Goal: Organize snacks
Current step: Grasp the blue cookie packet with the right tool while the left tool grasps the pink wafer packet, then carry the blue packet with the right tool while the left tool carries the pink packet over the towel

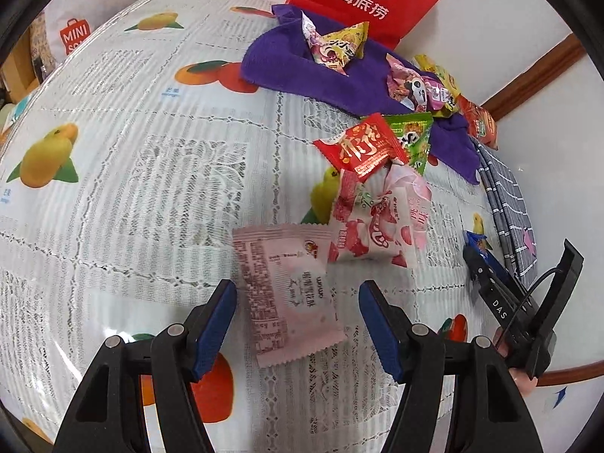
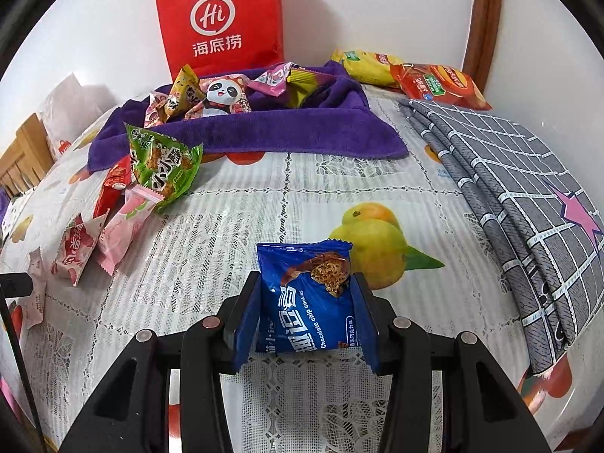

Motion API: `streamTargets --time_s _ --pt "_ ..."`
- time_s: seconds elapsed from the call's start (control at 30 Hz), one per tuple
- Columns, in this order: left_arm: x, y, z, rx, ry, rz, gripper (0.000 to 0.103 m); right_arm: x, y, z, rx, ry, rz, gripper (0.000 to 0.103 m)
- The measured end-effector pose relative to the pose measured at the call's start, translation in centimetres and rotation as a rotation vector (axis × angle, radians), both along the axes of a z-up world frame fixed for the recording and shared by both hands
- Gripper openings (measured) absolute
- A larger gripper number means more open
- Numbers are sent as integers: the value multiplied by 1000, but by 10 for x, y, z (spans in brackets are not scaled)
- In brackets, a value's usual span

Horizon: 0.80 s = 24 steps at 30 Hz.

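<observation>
Even, bright indoor light fills both fisheye views; the glossy fruit-printed lace tablecloth (image 1: 158, 196) shows soft glare, edges bow strongly, corners vignette black, slight blur.

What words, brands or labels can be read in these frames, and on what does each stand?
"Hi" and "海底捞": red paper bag.
"Chocolate chip cookies": blue cookie packet in the right gripper.
"MINI", cut off below: white bag.
"DAS": right gripper body, seen from the left wrist.
Pale pink packet print: too blurred.
</observation>
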<state>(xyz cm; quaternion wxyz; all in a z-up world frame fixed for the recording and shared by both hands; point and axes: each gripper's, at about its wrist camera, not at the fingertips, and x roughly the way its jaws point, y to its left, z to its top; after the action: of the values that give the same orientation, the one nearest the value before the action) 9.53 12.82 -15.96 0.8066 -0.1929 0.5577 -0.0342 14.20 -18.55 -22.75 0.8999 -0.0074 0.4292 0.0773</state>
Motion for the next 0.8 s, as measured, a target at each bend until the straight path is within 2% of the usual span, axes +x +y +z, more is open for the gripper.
streamTargets --time_s 0.2,0.37,0.4,0.43,0.47,0.63,0.8 --pt "2 -14 0 72 -11 -5 64 0 0 0 0 0 1 46" --pt "5 -32 -1 170 -45 -31 62 0 0 -1 4 0 -1 46" --pt "6 -35 -1 196 -50 -32 58 0 0 0 5 0 -1 46" --pt "6 -35 -1 212 -51 -30 50 0 0 0 6 0 -1 47" --pt "6 -35 -1 222 -50 -25 48 0 0 0 6 0 -1 47" --pt "8 -33 1 219 -56 -26 40 0 0 -1 1 -2 1 47" --pt "8 -28 3 154 -61 -28 36 0 1 -1 0 -2 1 46"
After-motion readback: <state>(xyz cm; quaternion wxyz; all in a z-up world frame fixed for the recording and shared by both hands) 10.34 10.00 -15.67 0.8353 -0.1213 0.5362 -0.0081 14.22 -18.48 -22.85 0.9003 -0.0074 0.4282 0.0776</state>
